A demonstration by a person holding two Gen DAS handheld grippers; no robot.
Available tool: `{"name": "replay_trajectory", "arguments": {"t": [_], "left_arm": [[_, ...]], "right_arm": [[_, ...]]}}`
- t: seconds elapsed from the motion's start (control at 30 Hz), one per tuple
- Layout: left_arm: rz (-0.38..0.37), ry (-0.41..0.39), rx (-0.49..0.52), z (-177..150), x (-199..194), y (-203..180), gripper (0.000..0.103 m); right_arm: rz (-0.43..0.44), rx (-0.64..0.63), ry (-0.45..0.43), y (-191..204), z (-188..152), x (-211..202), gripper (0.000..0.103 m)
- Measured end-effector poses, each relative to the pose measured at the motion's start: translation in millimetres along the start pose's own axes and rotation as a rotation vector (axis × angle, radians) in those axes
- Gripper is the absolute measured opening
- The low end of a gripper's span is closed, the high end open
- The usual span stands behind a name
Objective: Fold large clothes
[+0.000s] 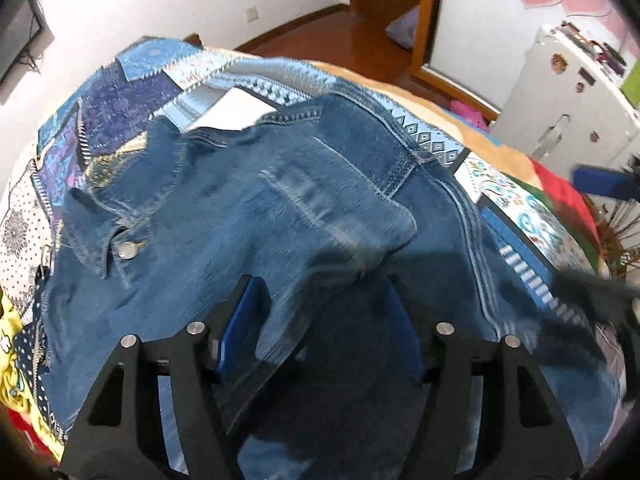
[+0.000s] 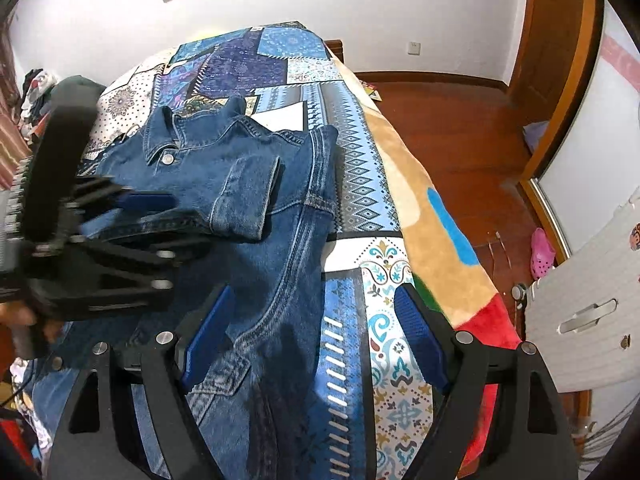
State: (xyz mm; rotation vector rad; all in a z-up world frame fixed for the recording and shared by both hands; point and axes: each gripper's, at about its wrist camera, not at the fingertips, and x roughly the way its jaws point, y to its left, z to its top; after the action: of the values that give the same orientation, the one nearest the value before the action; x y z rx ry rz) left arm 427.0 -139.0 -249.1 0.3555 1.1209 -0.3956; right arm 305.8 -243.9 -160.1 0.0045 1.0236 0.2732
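Right gripper [image 2: 316,340]: black frame, blue pads, jaws wide apart with nothing between them; poised above the near right side of the jacket and the bed cover beside it.
Left gripper [image 1: 320,308]: jaws standing partly apart, pads not pressing on anything; it hangs over the denim close below, pointing steeply down. In the right wrist view it shows at the left, blurred [image 2: 136,216], above the folded sleeve.
Jacket [image 2: 248,208]: blue denim, lying flat on the bed, collar toward the far end, metal button [image 1: 127,249] at the neck fastened.
Sleeve [image 2: 244,200]: folded in across the chest, cuff lying on top of the body panel.
Bed cover [image 2: 352,184]: patchwork of blue, white and patterned squares, spread under the jacket; the jacket's right edge lies near the cover's right border.
Blanket [image 2: 420,208]: tan with blue, green and red shapes, hanging over the right edge of the bed.
Floor [image 2: 448,128]: reddish wood, beyond the bed's right edge.
Person's hand [image 2: 24,316]: blurred, at the left gripper's handle.
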Motion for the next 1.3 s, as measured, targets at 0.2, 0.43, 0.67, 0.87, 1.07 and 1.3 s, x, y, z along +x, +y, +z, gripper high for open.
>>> {"name": "replay_trajectory", "arguments": {"t": [0.2,0.43,0.67,0.87,1.07,1.3], "left_arm": [[-0.040,-0.032,-0.056,10,6,3,0.029],[-0.159,-0.160,-0.224,5,-45,46,0.019],[-0.091,-0.353,-0.318,-24,-132,110,0.017],[-0.004,-0.402,-0.411,-69,-168,167,0.017],[-0.011,-0.367,-0.521,-123,-159,209,0.017],[-0.020,-0.323,-0.573,-174,-133,230,0.017]], "right_arm": [[0.004,0.004,0.040,-6,-7,9,0.080],[0.003,-0.011,0.056,0,-12,10,0.080],[0.006,-0.029,0.036,16,-6,2,0.080],[0.016,-0.018,0.045,30,-1,1,0.080],[0.018,-0.062,0.047,58,5,0,0.080],[0.021,-0.106,0.048,88,8,-1,0.080]]}}
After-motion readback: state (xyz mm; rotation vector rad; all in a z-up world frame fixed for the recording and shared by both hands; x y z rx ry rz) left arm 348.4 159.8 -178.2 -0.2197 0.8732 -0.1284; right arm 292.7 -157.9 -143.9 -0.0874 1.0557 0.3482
